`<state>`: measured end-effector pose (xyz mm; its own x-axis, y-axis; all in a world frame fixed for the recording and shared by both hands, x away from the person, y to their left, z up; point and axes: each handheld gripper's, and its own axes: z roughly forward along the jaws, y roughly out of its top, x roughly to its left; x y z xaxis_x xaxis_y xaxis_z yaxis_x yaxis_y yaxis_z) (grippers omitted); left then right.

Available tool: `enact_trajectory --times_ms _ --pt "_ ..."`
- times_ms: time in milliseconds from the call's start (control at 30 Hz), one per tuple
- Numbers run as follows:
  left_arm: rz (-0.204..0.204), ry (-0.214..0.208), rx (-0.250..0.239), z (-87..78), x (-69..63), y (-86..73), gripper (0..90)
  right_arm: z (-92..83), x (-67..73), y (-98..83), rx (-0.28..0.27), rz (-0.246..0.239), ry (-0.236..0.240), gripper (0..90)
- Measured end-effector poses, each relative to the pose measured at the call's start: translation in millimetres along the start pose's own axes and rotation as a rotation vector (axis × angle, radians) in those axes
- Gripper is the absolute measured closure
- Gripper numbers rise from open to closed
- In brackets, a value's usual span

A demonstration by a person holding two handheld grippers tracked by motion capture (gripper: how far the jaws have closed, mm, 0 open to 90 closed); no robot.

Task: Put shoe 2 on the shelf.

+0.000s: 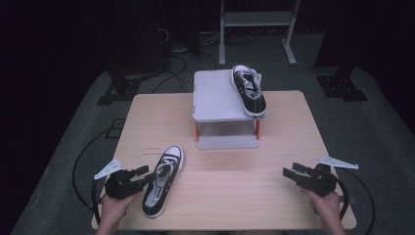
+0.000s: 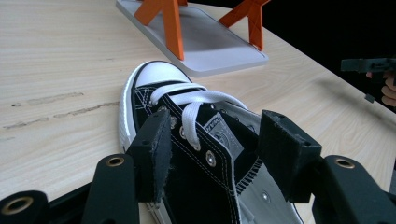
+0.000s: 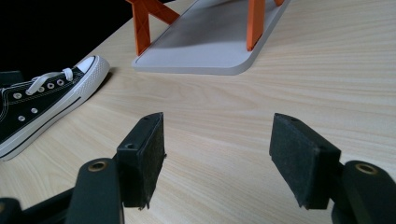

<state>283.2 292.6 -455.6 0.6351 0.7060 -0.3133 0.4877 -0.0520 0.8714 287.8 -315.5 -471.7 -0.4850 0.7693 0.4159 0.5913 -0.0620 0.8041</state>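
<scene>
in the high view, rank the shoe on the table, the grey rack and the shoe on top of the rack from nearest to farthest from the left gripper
1. Shoe on the table: right at the left gripper, its side wall between the jaws, near-left part of the table.
2. Grey rack: mid-table, farther back and to the right.
3. Shoe on the rack: on the rack's top shelf, at its right edge, farthest back.

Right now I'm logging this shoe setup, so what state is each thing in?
Black canvas sneaker with white laces on the table: upright on its sole, laced, between the left tool's jaws.
Matching black sneaker on the grey two-tier rack: upright on the top shelf.
Grey rack with orange legs: standing, lower shelf bare.
Left tool: jaws astride the sneaker's collar.
Right tool: open, nothing between its jaws.
</scene>
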Motion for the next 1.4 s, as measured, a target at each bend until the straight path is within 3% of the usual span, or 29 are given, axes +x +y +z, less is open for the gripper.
enact_trajectory --times_ms 400,567,767,833,1233,1400 --pt "-0.022 0.035 0.055 10.2 1.4 -7.3 50.6 0.6 0.8 -0.2 0.000 0.003 0.000 34.7" --pt "-0.051 0.031 0.066 14.4 3.1 -9.7 59.4 1.2 1.9 -1.2 0.006 -0.015 0.003 34.7" --pt "-0.058 0.033 0.091 14.8 1.1 -7.1 78.5 1.4 1.6 -3.0 0.011 -0.016 0.010 34.5" --pt "-0.060 0.044 0.084 13.2 1.8 -6.7 87.1 1.5 1.8 -3.1 0.011 -0.015 0.012 34.5" --pt "-0.202 -0.003 -0.009 7.0 8.6 -6.5 87.9 0.9 -0.1 -3.8 0.007 -0.004 0.019 34.5" --pt "-0.221 -0.025 -0.036 7.8 6.0 -5.2 88.0 0.8 -0.1 -3.8 0.005 -0.005 0.020 34.4"
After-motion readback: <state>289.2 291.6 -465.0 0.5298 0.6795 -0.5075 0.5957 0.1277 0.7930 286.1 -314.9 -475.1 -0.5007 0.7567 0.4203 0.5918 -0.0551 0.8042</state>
